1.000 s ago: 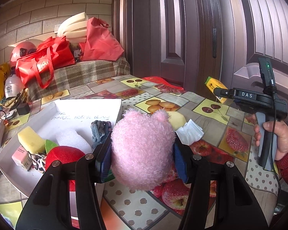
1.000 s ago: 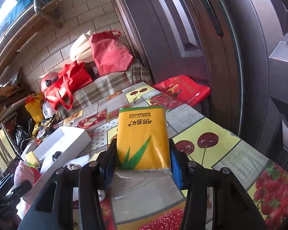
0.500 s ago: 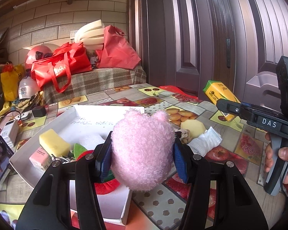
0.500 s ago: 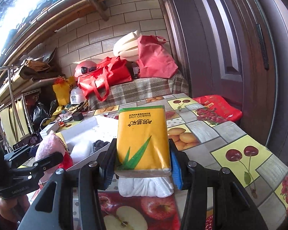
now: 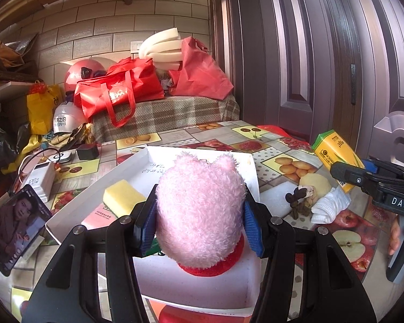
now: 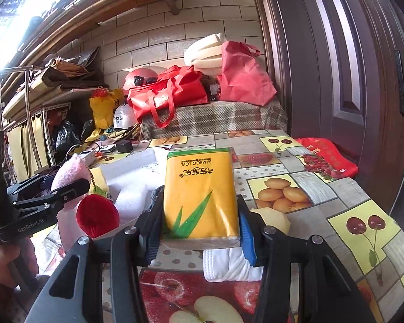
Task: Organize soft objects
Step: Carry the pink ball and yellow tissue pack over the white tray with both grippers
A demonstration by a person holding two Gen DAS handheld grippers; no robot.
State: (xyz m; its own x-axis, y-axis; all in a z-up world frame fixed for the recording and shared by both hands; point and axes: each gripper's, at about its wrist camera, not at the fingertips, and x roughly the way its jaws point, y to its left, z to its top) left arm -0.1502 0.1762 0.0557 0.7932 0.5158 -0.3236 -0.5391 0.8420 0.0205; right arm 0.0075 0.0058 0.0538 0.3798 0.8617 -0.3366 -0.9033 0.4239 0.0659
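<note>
My left gripper (image 5: 199,226) is shut on a pink plush toy (image 5: 199,210) and holds it above the near part of the white box (image 5: 137,161). A yellow sponge (image 5: 122,196) and a red plush (image 5: 210,266) lie in the box. My right gripper (image 6: 198,228) is shut on a yellow tissue pack (image 6: 200,191), held above the table to the right of the box (image 6: 132,164). The pack also shows in the left wrist view (image 5: 334,156). White socks (image 6: 231,266) and a yellow soft piece (image 6: 272,218) lie under it on the table.
A fruit-print cloth covers the table (image 6: 336,202). A phone (image 5: 10,231) and a power bank (image 5: 39,180) lie left of the box. Red bags (image 5: 121,86) and helmets sit on a checked bench behind. A dark door (image 5: 323,67) stands at the right.
My left gripper has carried the pink plush left and over the box. My right gripper has swung the tissue pack left, toward the box.
</note>
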